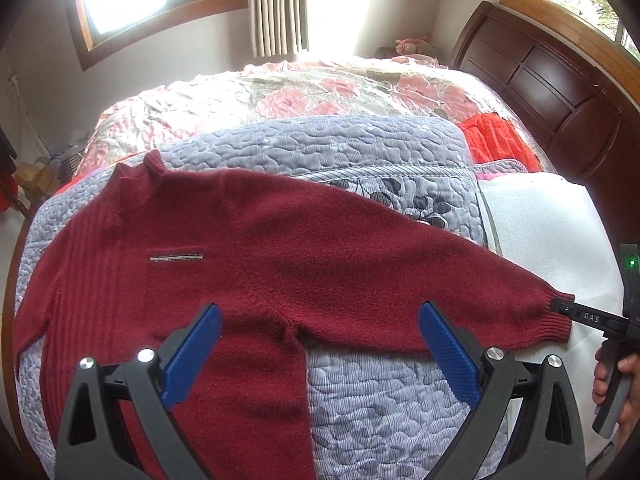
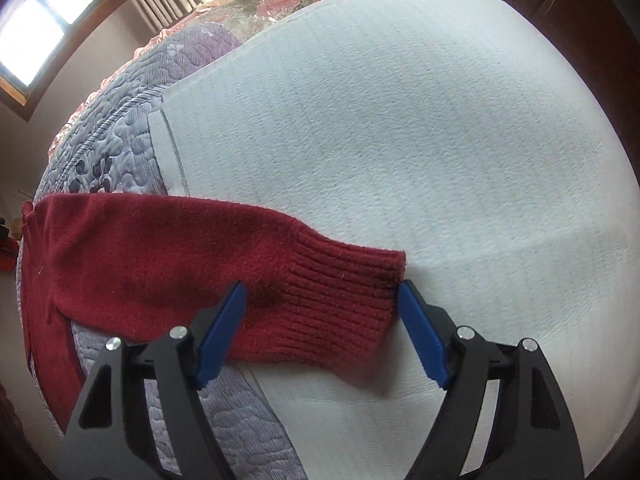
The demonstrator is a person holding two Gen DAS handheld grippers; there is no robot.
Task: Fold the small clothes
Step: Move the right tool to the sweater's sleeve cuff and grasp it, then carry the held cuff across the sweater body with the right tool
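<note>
Dark red knit sweater lies flat, front up, on the blue-grey quilted bedspread on the bed. High collar at the far side from the left jaws; small chest pocket with a metallic strip just ahead of the left jaws, toward their left finger.

One sleeve runs out straight to the right of the left jaws; its ribbed cuff rests on the white pad that lies beside the bedspread. The other sleeve goes off past the left finger of the left jaws, end not clear.

Left gripper: jaws wide open, holding nothing, above the armpit area where the outstretched sleeve meets the body. Sweater body runs back under and past the left finger; bare bedspread between the fingers nearer the camera.

Right gripper: jaws wide open, straddling the cuff. Left finger over the sleeve just before the ribbing starts, right finger at the cuff's open end, touching or just off it, can't tell which. Nothing clamped. In the left wrist view the right gripper's tip shows just beside the cuff end, with a hand on its handle.

Further out: floral pink quilt, an orange cloth near the dark wood headboard, curtained window behind.
</note>
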